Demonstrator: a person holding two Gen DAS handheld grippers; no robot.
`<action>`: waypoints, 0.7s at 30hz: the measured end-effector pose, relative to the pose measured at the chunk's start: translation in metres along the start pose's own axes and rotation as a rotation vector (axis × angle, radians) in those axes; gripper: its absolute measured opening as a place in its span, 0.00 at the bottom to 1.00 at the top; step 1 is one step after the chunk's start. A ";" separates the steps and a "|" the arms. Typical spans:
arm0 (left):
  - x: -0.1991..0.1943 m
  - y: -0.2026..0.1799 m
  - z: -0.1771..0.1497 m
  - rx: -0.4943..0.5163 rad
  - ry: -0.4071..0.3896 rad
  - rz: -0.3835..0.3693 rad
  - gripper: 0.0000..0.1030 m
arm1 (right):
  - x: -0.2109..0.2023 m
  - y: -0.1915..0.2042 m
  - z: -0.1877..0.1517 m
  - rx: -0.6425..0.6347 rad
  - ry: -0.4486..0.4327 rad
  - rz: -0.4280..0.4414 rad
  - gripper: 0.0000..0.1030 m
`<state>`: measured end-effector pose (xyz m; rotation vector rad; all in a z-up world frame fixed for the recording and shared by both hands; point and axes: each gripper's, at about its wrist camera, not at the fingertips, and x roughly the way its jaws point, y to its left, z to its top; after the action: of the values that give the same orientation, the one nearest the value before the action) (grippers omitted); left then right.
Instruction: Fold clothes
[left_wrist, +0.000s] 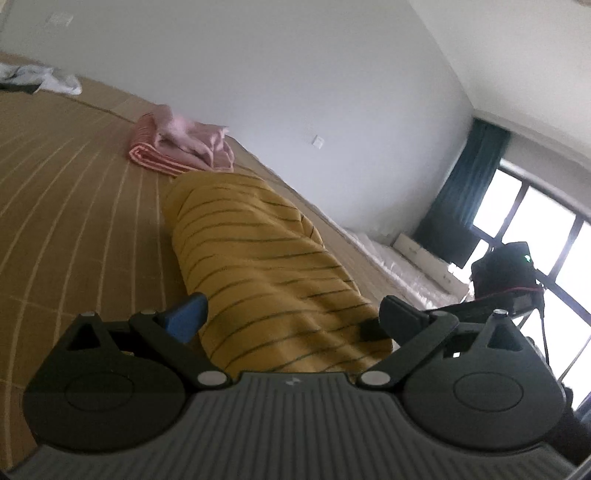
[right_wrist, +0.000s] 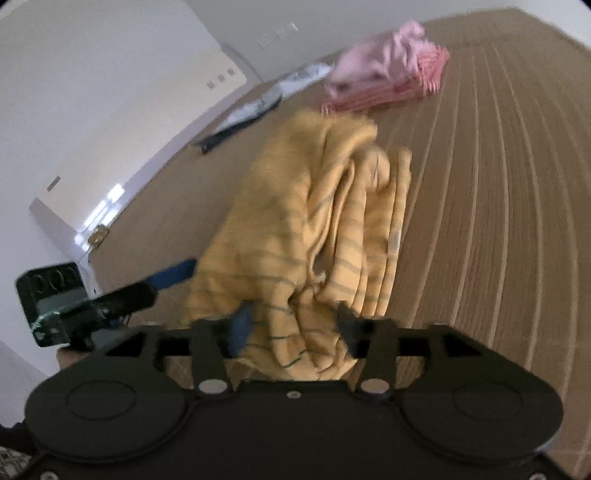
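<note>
A folded yellow garment with thin dark stripes (left_wrist: 258, 258) lies as a thick bundle on the brown striped bed mat (left_wrist: 74, 221). My left gripper (left_wrist: 291, 317) has its blue and black fingers set wide, pressed against both sides of the bundle. In the right wrist view the same yellow garment (right_wrist: 314, 221) is bunched and blurred, and my right gripper (right_wrist: 295, 328) is shut on its near end. The left gripper (right_wrist: 74, 302) shows at the garment's left side there. The right gripper (left_wrist: 509, 273) appears at the far right of the left wrist view.
A folded pink and red-striped pile (left_wrist: 184, 147) (right_wrist: 384, 70) rests on the mat beyond the yellow garment. Loose white and grey clothes (left_wrist: 37, 77) (right_wrist: 258, 99) lie near the wall. A window with a teal curtain (left_wrist: 465, 184) stands past the bed's edge.
</note>
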<state>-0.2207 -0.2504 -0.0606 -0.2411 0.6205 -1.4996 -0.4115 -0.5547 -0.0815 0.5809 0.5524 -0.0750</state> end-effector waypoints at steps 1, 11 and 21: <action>-0.002 0.003 0.003 -0.022 -0.003 -0.007 0.98 | -0.006 0.002 0.003 -0.006 -0.025 -0.009 0.83; 0.022 0.042 0.032 -0.216 0.073 0.006 0.98 | 0.030 -0.033 0.041 0.158 -0.094 -0.049 0.83; 0.054 0.054 0.024 -0.209 0.180 -0.001 0.97 | 0.054 -0.047 0.033 0.181 -0.084 0.001 0.84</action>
<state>-0.1646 -0.3038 -0.0812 -0.2685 0.9237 -1.4681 -0.3598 -0.6071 -0.1098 0.7512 0.4668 -0.1489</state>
